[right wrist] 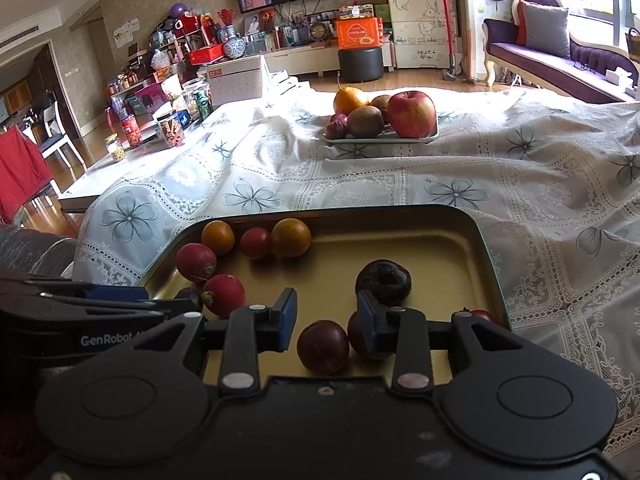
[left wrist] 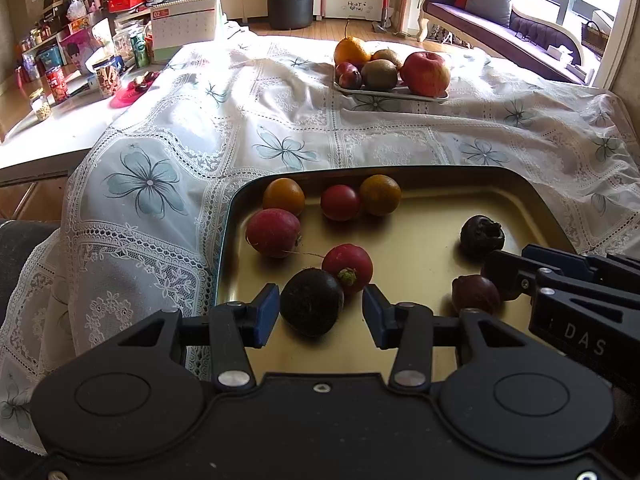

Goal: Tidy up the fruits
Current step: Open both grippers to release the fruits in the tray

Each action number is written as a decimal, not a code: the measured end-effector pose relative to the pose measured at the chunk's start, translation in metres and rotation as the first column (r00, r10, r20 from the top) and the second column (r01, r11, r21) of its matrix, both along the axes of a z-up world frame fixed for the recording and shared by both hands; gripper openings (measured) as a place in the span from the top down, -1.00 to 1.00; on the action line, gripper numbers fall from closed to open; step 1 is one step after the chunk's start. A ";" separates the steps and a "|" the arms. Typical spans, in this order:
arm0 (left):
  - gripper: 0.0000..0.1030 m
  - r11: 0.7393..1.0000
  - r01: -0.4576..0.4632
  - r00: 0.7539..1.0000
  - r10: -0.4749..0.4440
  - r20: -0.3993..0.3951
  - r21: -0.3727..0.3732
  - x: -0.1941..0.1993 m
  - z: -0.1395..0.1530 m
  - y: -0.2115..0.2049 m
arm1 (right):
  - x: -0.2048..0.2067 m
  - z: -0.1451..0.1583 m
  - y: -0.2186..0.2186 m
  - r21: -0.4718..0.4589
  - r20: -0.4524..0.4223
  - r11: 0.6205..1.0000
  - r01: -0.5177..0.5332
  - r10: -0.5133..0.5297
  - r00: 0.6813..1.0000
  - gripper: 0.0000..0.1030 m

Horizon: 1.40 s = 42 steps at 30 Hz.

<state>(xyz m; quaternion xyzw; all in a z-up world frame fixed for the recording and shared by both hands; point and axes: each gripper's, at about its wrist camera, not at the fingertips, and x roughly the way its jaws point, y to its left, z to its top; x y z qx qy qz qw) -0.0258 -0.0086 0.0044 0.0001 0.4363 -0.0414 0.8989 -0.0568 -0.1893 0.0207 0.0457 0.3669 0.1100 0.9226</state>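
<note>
- Gold-coloured metal is the near tray (left wrist: pixel 420 364), in the lower half of both views; it holds small round fruits and lies on a white lace tablecloth (left wrist: pixel 280 120).
- The left gripper (left wrist: pixel 320 314), at the lower centre of the left view, has its jaws wide open, with a dark round fruit (left wrist: pixel 312 307) between them. The blue pads (left wrist: pixel 267 312) stand clear of it on both sides, so it holds nothing.
- The right gripper (right wrist: pixel 327 320), at the lower centre of the right view, is also open and empty. A dark red plum (right wrist: pixel 322 346) lies just under the gap.
- In the upper centre of both views, a white plate (left wrist: pixel 400 95) already carries an apple, kiwis, an orange and plums.
- I judge that the dark fruit is light and firm, but smooth and round, so it may roll or slip on the metal. It is better to close on its widest part, at the two sides, and gently, because the skin may bruise.
- Two radishes (left wrist: pixel 347 266) lie close behind it; one almost touches, so the pads should not catch it.
</note>
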 end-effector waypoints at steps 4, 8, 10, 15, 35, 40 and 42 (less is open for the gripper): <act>-0.03 1.000 -0.004 1.000 0.004 0.000 -0.006 0.001 0.001 0.001 | 0.002 0.001 -0.002 0.002 0.000 1.000 0.021 -0.021 1.000 0.29; -0.03 1.000 -0.013 1.000 0.013 0.001 -0.005 0.002 0.000 0.003 | 0.004 0.003 -0.005 0.000 0.004 0.999 0.048 -0.048 0.999 0.29; -0.03 1.000 -0.022 1.000 0.022 -0.002 -0.006 0.003 0.000 0.004 | 0.005 0.002 -0.006 -0.004 0.003 0.998 0.062 -0.062 0.998 0.29; -0.03 0.999 -0.039 0.999 0.039 -0.003 -0.007 0.005 -0.001 0.007 | 0.009 0.001 -0.006 -0.017 -0.009 0.996 0.092 -0.092 0.996 0.29; -0.03 0.998 -0.058 0.998 0.058 -0.008 -0.001 0.007 -0.003 0.009 | 0.011 -0.001 -0.011 -0.029 -0.052 0.991 0.133 -0.134 0.990 0.29; -0.03 0.998 -0.060 0.998 0.060 -0.002 -0.001 0.007 -0.002 0.009 | 0.011 -0.001 -0.011 -0.027 -0.052 0.991 0.128 -0.129 0.990 0.29; -0.03 0.998 -0.062 0.998 0.062 0.004 0.000 0.006 -0.001 0.009 | 0.011 -0.001 -0.011 -0.026 -0.052 0.992 0.127 -0.128 0.990 0.29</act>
